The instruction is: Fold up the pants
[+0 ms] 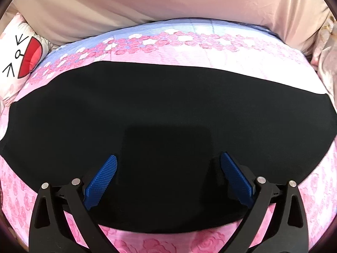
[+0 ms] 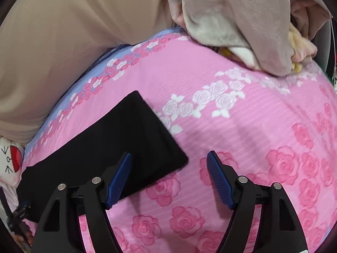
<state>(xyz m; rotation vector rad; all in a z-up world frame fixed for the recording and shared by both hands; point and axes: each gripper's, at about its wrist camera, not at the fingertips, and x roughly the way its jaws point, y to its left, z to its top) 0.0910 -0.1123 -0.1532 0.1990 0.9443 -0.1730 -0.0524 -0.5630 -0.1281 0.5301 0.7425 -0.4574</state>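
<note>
Black pants (image 1: pixel 164 109) lie flat as a long band across the pink rose-print bedspread (image 1: pixel 189 50). My left gripper (image 1: pixel 168 160) hovers over their near edge, open, blue pads spread wide with nothing between them. In the right wrist view the pants (image 2: pixel 118 139) show a squared right end on the bedspread (image 2: pixel 242 139). My right gripper (image 2: pixel 169 158) is open just off that end's near corner; its left pad (image 2: pixel 118 181) is over the black cloth and its right pad (image 2: pixel 221 181) over bare bedspread. Neither gripper holds cloth.
A beige cushion or headboard (image 1: pixel 147 4) runs along the far side. A white pillow with a cartoon face (image 1: pixel 19 59) sits at the left. A heap of grey and pink blankets (image 2: pixel 242 21) lies at the far right. The left gripper's parts (image 2: pixel 21 213) show at the right view's lower left.
</note>
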